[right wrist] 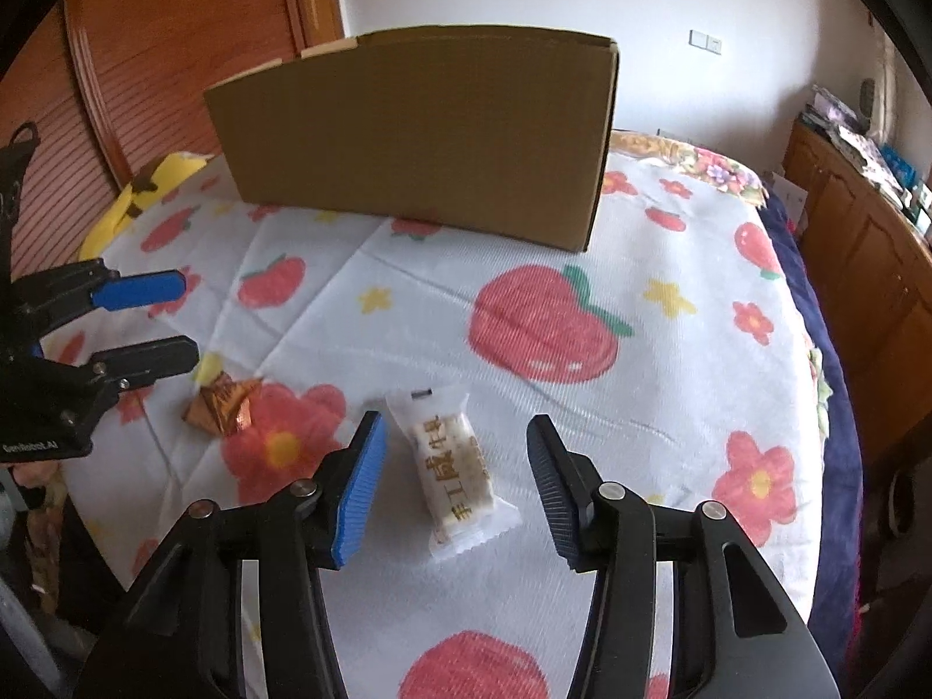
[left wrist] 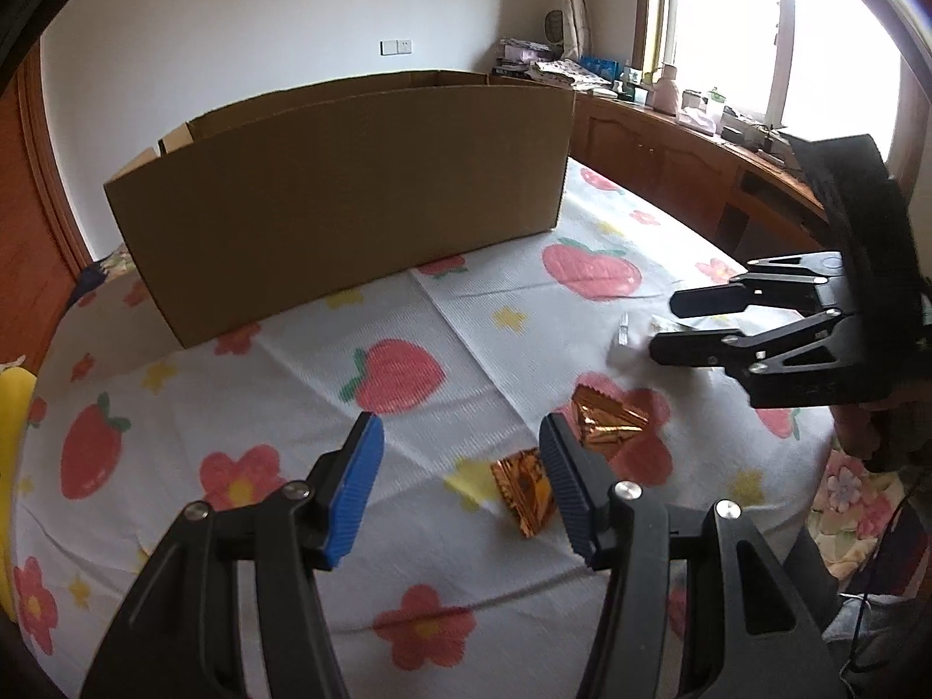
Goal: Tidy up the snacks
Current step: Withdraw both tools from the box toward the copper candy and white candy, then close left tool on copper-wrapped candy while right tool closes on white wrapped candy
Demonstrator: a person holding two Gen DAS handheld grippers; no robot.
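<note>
Both grippers hover with jaws apart over the strawberry-print bed: the right gripper (right wrist: 451, 483) straddles a white nougat packet (right wrist: 451, 469), the left gripper (left wrist: 460, 480) nears gold-wrapped candies (left wrist: 524, 489). Next, likely: descend, close, carry to the cardboard box (left wrist: 343, 204) near the far edge.

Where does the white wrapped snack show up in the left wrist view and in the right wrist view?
Left wrist: white wrapped snack at right of centre, partly behind the right hand-held gripper.
Right wrist: white wrapped snack at lower centre, between that gripper's open fingers.
Shared landmark: cardboard box behind it.
</note>
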